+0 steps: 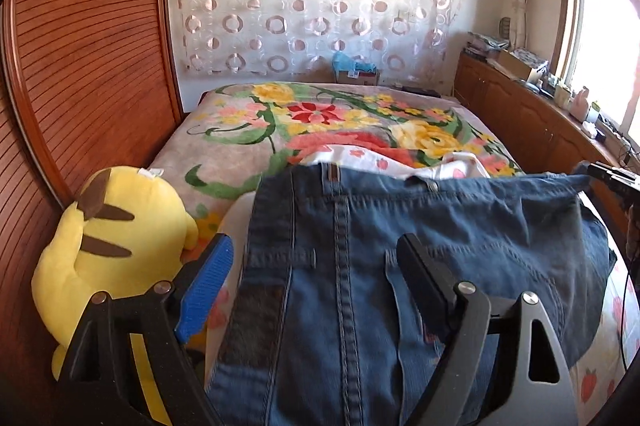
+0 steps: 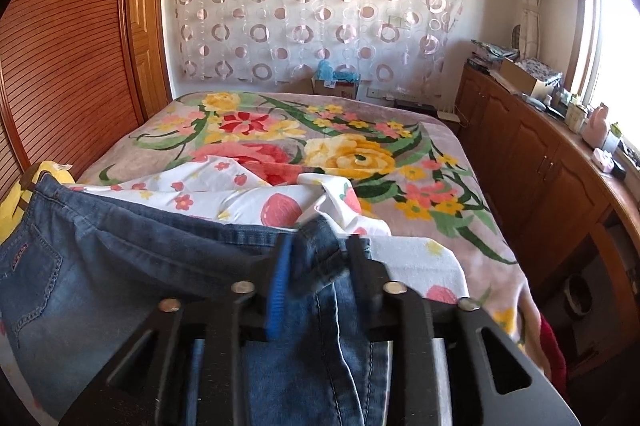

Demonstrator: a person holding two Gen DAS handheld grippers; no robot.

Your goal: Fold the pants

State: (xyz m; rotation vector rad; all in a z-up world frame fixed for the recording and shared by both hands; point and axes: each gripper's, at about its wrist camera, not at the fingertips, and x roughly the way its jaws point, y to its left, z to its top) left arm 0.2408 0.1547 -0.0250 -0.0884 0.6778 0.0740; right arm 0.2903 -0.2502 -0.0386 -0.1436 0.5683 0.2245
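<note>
Over the bed, left gripper (image 1: 312, 262) jaws spread above jeans (image 1: 400, 246), right gripper (image 2: 320, 258) pinching waistband

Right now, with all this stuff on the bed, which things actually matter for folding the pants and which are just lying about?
Part of the job:
- jeans
- right gripper, shut on the jeans' waistband
- left gripper, open, jeans lying between its fingers

Just lying about:
- yellow plush toy
- strawberry-print sheet
- floral blanket
- clutter on the wooden cabinet
- cardboard box by the wall
</note>
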